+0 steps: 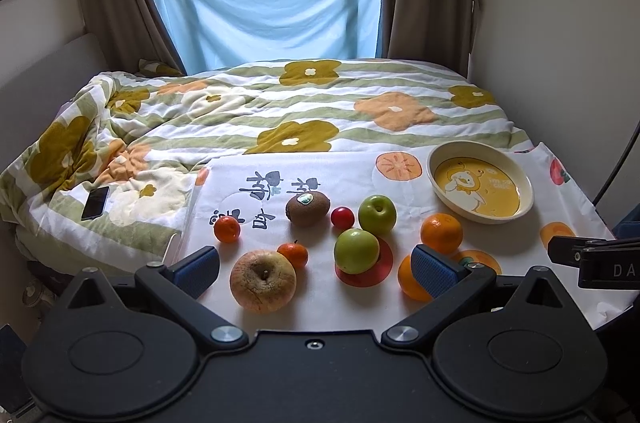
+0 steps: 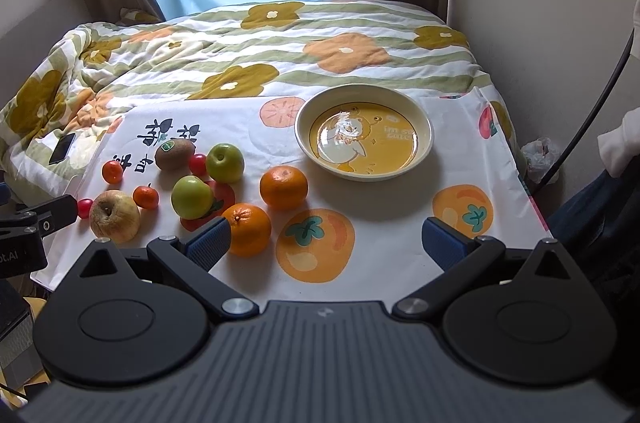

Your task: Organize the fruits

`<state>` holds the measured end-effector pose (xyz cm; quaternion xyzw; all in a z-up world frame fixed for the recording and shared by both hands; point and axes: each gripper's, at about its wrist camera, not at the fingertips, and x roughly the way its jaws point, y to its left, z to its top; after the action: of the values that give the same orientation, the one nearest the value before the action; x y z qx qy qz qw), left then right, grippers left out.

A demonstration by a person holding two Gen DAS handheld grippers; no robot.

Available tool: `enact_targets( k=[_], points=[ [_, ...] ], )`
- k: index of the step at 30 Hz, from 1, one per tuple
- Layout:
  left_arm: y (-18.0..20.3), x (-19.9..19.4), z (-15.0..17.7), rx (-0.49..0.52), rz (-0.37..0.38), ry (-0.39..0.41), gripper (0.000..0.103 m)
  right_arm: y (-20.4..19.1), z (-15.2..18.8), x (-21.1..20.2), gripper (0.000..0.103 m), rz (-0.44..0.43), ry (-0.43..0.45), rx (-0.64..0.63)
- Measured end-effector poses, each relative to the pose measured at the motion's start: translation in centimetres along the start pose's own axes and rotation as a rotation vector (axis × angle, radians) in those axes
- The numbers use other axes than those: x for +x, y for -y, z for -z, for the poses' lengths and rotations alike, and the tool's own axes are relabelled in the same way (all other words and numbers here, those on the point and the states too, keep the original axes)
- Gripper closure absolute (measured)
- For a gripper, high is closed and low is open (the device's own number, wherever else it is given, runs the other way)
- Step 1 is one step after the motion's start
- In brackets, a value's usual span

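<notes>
Fruits lie on a white printed cloth [image 1: 320,299]: a pale red apple [image 1: 263,281], two green apples [image 1: 356,250] [image 1: 377,214], a kiwi [image 1: 307,208], two oranges [image 1: 441,233] [image 1: 412,281], two small tangerines [image 1: 227,229] [image 1: 293,254] and a cherry tomato [image 1: 342,217]. A cream and yellow bowl [image 1: 524,199] stands empty at the right; it also shows in the right wrist view [image 2: 424,151]. My left gripper [image 1: 316,269] is open and empty above the near fruits. My right gripper [image 2: 326,243] is open and empty, its left finger beside an orange [image 2: 246,230].
The cloth lies on a bed with a flowered quilt [image 1: 280,111]. A black phone [image 1: 95,203] rests on the quilt at the left. Walls close in at the right, curtains and a window at the back. A plastic bag [image 2: 540,151] lies beside the bed.
</notes>
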<state>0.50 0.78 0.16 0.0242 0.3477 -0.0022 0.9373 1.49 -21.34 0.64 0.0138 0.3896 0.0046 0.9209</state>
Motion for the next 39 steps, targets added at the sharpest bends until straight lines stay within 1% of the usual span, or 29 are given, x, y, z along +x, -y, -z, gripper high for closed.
enact_targets(
  k=[39],
  points=[
    [0.11, 0.06, -0.16, 0.001, -0.002, -0.003, 0.000, 0.11, -0.14, 0.39, 0.000, -0.004, -0.007, 0.003]
  ],
)
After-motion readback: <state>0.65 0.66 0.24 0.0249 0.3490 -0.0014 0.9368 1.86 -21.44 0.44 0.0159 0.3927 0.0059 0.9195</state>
